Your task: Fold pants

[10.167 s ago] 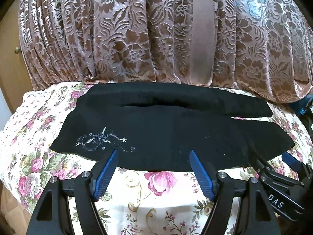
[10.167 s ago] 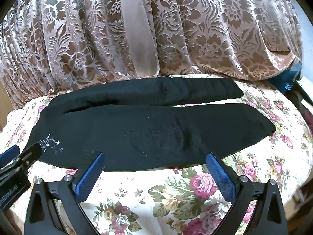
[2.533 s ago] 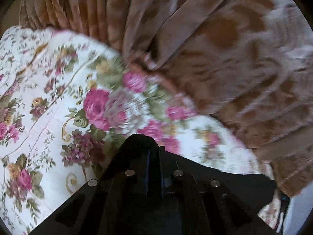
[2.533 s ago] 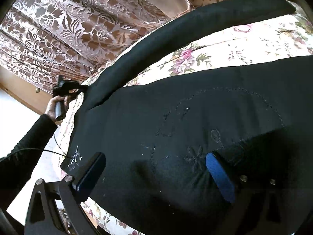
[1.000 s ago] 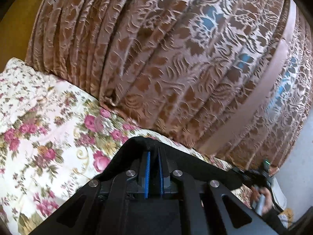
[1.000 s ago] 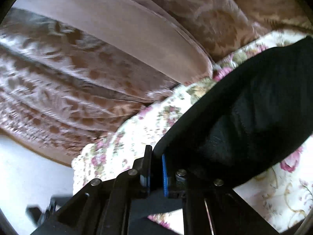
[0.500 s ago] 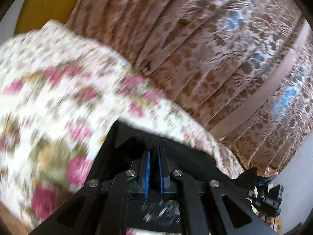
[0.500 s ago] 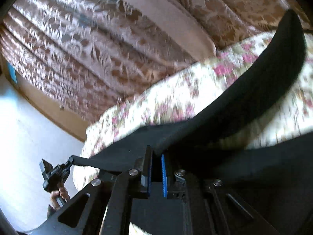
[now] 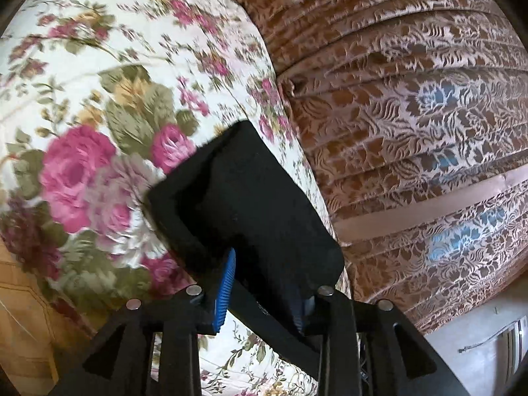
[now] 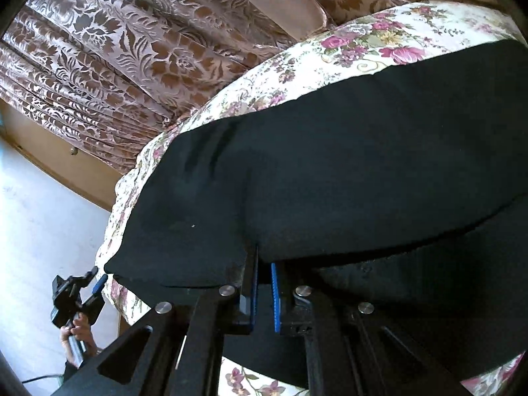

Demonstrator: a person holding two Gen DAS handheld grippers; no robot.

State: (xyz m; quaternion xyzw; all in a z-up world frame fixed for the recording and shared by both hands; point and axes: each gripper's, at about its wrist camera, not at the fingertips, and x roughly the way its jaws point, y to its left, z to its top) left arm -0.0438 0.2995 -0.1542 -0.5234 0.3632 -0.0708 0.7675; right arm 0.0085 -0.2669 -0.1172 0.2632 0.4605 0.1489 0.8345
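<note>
Floral bedspread (image 10: 412, 38), curtain (image 9: 412, 99) along its far edge. Black pants (image 10: 346, 165) lie lengthwise across the bed, one leg laid over the other. My right gripper (image 10: 263, 292) nearly clenched on the hem; left gripper (image 9: 260, 292) parted, fabric between. Judgement: release low, keep edges aligned, smooth.

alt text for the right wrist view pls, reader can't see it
The right gripper, blue pads nearly closed, pinches an edge of the black pants, which lie across a floral bedspread. Brown patterned curtains hang behind, and at lower left a hand holds the left gripper beside the pants' corner.
</note>
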